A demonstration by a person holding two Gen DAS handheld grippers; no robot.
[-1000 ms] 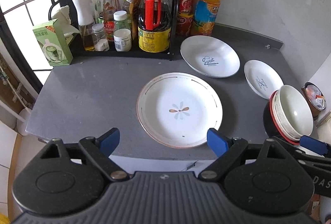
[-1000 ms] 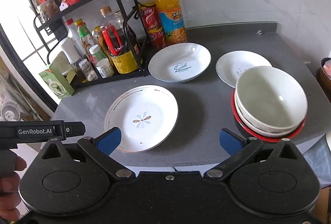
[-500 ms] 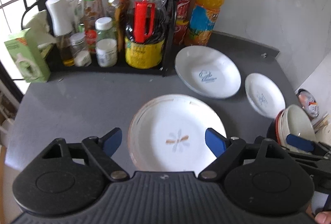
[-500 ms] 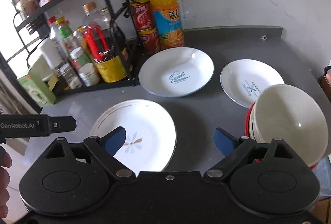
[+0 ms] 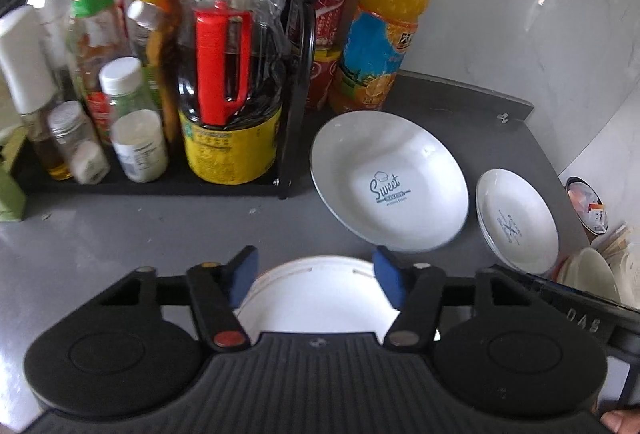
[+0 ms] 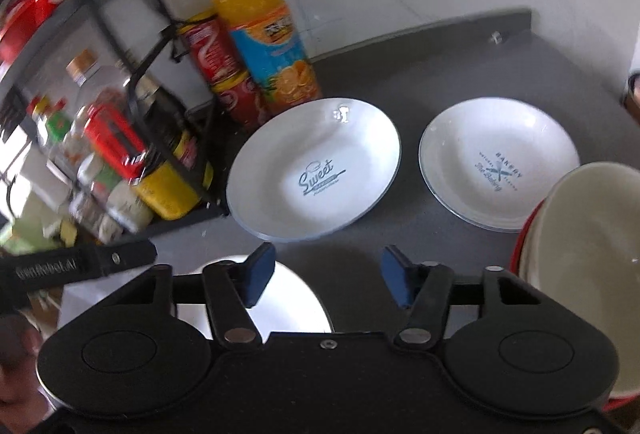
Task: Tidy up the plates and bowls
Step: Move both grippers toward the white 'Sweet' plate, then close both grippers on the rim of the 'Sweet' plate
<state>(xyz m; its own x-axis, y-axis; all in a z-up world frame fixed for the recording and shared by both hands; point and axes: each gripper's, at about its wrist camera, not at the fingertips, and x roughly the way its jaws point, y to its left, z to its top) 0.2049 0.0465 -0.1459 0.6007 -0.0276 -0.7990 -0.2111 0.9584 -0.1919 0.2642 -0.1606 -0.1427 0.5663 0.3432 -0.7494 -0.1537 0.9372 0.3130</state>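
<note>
My left gripper (image 5: 316, 280) is open above the far rim of the white flower plate (image 5: 316, 298), most of which its body hides. A white "Sweet" plate (image 5: 388, 179) lies just beyond, and a smaller "Bakery" plate (image 5: 518, 215) to its right. The stack of cream bowls on a red-rimmed one (image 5: 588, 276) shows at the right edge. My right gripper (image 6: 330, 280) is open over bare counter, short of the "Sweet" plate (image 6: 316, 169). The "Bakery" plate (image 6: 498, 163) and the bowl stack (image 6: 588, 234) lie to its right, the flower plate (image 6: 288, 298) under its left finger.
A black rack (image 5: 292, 73) packed with sauce bottles and jars fills the back left. An orange drink bottle (image 5: 380, 21) and red cans (image 5: 328, 45) stand behind the "Sweet" plate. The grey counter (image 5: 140, 226) ends at a marble wall. A hand holds each gripper.
Both grippers have moved forward and lower over the counter. The flower plate has slid under the left gripper, and the "Sweet" plate is now much closer to both.
</note>
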